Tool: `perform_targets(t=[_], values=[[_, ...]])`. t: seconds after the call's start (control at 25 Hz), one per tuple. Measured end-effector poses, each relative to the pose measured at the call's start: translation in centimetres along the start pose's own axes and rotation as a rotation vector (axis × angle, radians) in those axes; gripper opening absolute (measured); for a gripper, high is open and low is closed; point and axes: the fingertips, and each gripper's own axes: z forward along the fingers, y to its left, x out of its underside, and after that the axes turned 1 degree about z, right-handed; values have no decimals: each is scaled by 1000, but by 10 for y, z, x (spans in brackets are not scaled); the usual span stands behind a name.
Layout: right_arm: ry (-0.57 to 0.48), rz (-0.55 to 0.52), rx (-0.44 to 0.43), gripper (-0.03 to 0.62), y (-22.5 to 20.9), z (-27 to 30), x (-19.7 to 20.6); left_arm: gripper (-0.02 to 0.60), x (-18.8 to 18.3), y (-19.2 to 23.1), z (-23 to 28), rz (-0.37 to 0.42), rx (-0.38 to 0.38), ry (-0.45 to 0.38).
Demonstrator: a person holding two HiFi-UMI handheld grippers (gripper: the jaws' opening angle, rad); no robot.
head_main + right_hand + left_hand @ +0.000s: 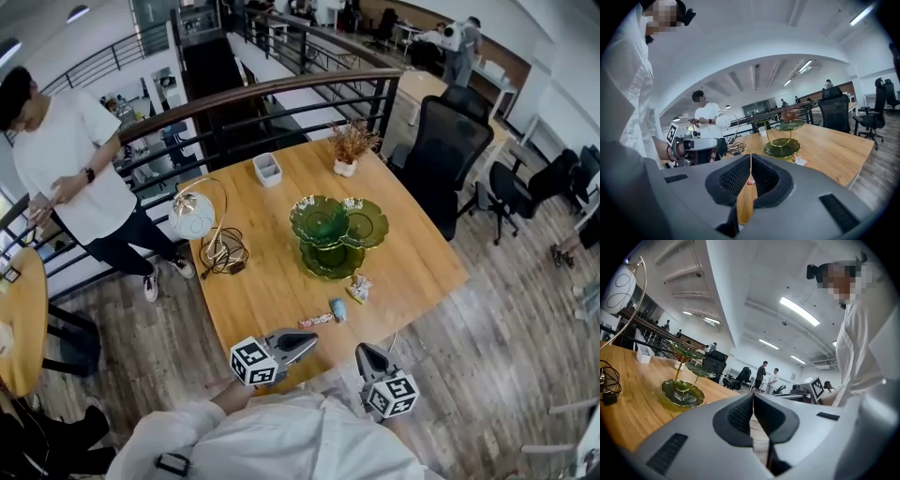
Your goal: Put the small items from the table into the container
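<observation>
Three small wrapped items lie near the wooden table's front edge: a pale candy, a blue one and a reddish wrapper. A green tiered glass stand rises just behind them, and a small white box sits at the far side. My left gripper hovers at the front edge, shut and empty, just short of the reddish wrapper. My right gripper is beside it, also shut with nothing held. The right gripper view shows the stand and the pale candy ahead.
A globe lamp with tangled cables stands at the table's left, a potted dried plant at the back. A black office chair is at the right side. A person in a white shirt stands beyond the left corner by a railing.
</observation>
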Motion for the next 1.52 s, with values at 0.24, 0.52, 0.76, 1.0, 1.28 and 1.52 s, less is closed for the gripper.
perform_targets(t=[0.24,0.52,0.76,1.0,1.28,1.52], values=[[14,-9,-29,14,-15,14,-11,8,-2,6,10,14,-9,13],[51,-53,-113,14,-28,26,-24,9,-16,7,27,25,-54,-18],[68,-66,-155,14,-33,34,-26,9,-17,9,29,28,-83,-23],[76,-89,-190,14,-35,45,-31,9,-17,16,27,26,-109,-30],[90,-115,-250,14,-35,64,-41,9,-19,24,28,27,-116,-33],[153,-152,-292,15,-36,84,-34,9,-21,29,27,24,-117,-31]])
